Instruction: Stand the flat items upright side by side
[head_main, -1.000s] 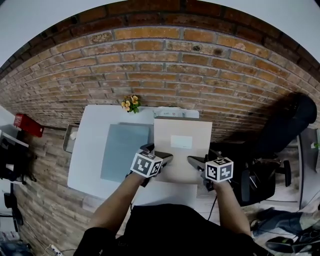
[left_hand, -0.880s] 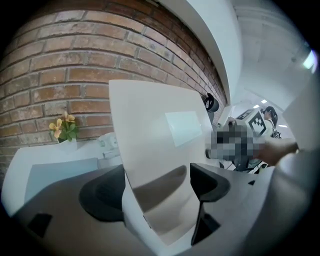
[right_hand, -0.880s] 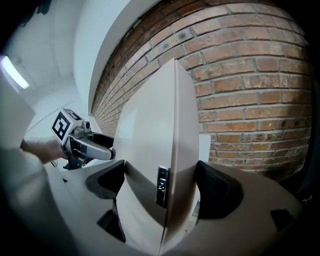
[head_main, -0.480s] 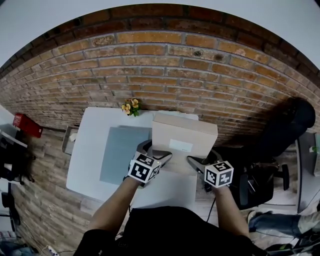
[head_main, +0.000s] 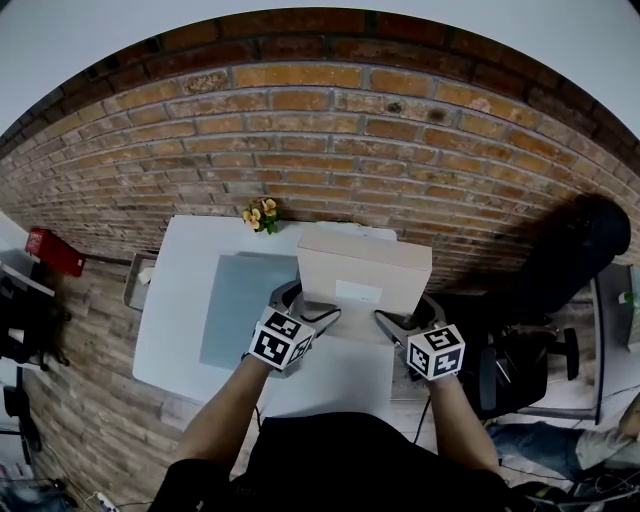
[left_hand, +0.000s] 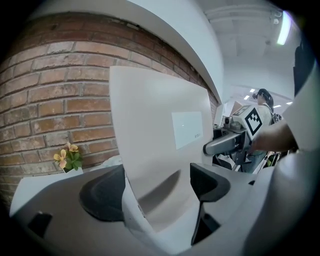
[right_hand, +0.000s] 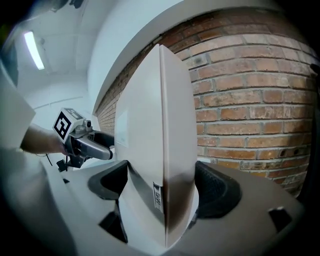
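A person's two forearms reach forward from the bottom of the head view, each hand holding a gripper topped by a cube with square markers. The left gripper (head_main: 318, 315) is clamped on the lower left part of a flat cardboard box (head_main: 365, 265), its jaws set wide with the box's thickness between them. The right gripper (head_main: 390, 322) grips the lower right part the same way; its jaws have just been closing, with the box's edge between them. The box stands nearly upright over the right side of a white table (head_main: 175, 300), its broad face with a pale label (head_main: 358, 291) turned toward the person. Whether its bottom edge rests on the table cannot be seen. To the left, a grey sheet (head_main: 240, 305) lies flat on the table. Small flowers (head_main: 262, 212) sit at the table's far edge, against a brick wall (head_main: 330, 130).
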